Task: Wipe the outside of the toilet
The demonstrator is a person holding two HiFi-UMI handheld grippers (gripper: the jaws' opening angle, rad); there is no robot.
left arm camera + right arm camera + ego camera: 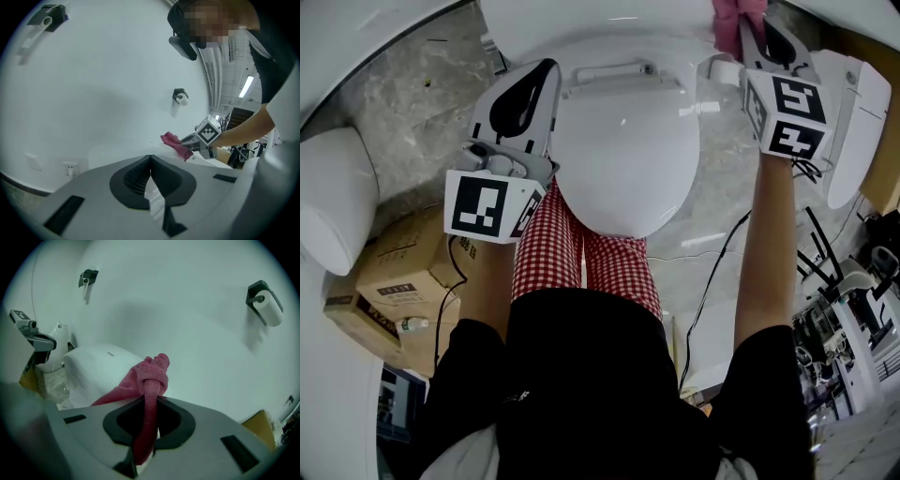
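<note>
From the head view we look down on a white toilet (623, 159) with its lid closed. The left gripper (546, 77) hangs just beside the lid's left edge, and the right gripper (750, 33) reaches to the far right, where a pink cloth (733, 13) sits at the tank's right end. A cardboard box (403, 272) lies on the floor to the left. In the left gripper view we see its jaws closed on each other with nothing between them. Beyond them are the white tank (117, 152), the cloth lying on its top, a toilet roll holder (180, 97) on the wall and a wall socket (70, 168) low at the left. In the right gripper view the jaws are clamped on the knotted cloth, which rests against the tank top, with another toilet roll (268, 310) far right.
</note>
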